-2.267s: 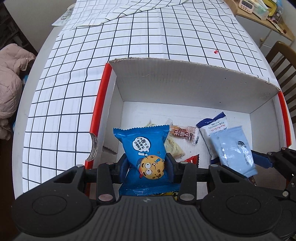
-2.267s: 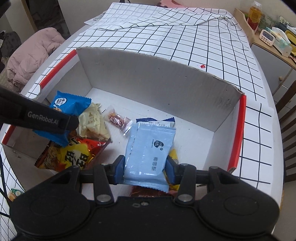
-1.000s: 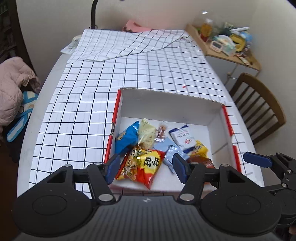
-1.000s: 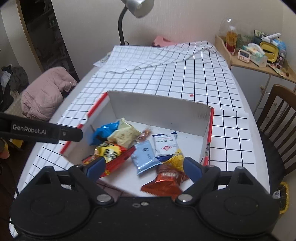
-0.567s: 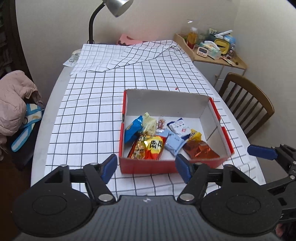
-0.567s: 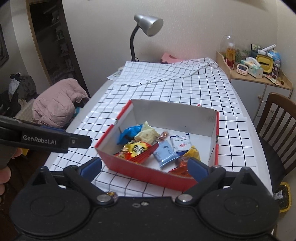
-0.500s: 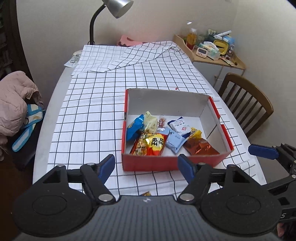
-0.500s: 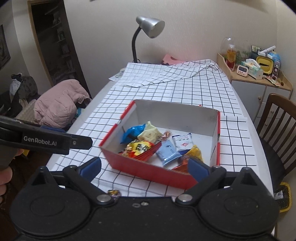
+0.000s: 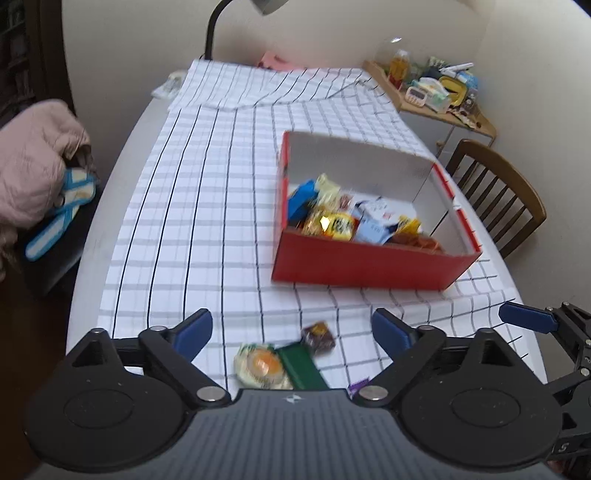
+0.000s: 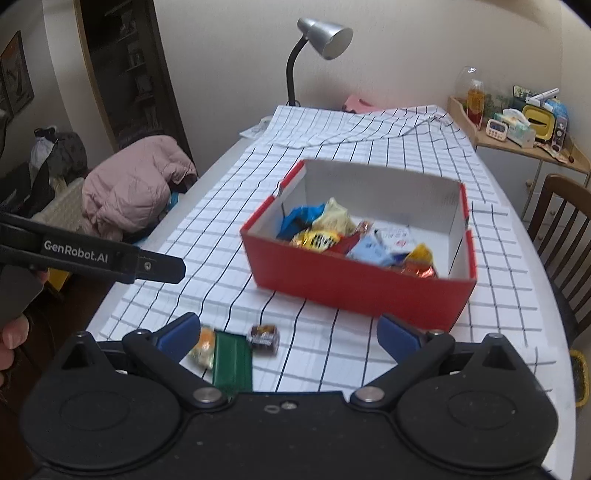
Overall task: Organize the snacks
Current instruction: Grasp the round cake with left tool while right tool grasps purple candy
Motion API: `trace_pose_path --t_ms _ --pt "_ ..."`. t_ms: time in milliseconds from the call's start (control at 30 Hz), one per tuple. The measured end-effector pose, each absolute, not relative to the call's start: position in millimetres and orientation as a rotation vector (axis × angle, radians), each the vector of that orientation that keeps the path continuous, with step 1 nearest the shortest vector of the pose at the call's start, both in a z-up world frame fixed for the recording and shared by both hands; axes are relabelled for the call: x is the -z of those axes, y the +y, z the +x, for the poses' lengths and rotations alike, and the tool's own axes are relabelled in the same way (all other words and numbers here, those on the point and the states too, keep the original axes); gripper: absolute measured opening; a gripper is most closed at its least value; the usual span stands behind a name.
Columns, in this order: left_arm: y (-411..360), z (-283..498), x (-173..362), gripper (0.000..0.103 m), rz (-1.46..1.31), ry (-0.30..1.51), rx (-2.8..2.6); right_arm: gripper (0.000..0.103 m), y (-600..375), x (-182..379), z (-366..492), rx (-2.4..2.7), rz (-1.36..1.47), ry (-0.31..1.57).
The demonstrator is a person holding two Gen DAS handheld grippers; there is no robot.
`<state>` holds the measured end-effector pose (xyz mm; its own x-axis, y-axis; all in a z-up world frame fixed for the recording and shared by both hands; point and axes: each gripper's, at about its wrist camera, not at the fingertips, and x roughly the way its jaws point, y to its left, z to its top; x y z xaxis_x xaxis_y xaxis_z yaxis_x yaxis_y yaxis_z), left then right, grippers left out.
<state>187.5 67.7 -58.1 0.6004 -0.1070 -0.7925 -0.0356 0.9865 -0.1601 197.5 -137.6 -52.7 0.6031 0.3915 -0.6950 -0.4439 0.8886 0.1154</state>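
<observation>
Both claws, left claw (image 9: 291, 328) still spreading and right claw (image 10: 288, 334) released, have drawn back empty from the red box (image 10: 354, 284), leaving their packets inside, toward loose snacks (image 9: 280, 360) on the tabletop (image 9: 192, 221).

A pale plain wall (image 10: 229, 55) is seen behind the table (image 10: 221, 158), which is covered by a checked cloth (image 10: 369, 136). A grey desk lamp (image 10: 325, 33), a wooden chair (image 10: 565, 210), a cluttered side shelf (image 10: 517, 144) and a dark bookcase (image 10: 125, 74) are noted.
</observation>
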Motion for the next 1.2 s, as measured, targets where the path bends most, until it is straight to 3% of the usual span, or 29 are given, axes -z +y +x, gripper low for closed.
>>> trace_pose_path --t_ms 400,733,1200 --pt "95.4 186.1 134.9 0.095 -0.178 1.081 -0.077 0.096 -118.8 132.3 184.8 -0.48 -0.169 0.918" --pt "86.0 192.8 177.6 0.095 -0.067 1.16 -0.044 0.082 -109.8 167.0 187.8 -0.513 -0.237 1.008" --pt "72.1 226.5 186.2 0.095 -0.081 1.197 -0.023 0.057 -96.6 182.9 200.3 -0.508 -0.306 1.034"
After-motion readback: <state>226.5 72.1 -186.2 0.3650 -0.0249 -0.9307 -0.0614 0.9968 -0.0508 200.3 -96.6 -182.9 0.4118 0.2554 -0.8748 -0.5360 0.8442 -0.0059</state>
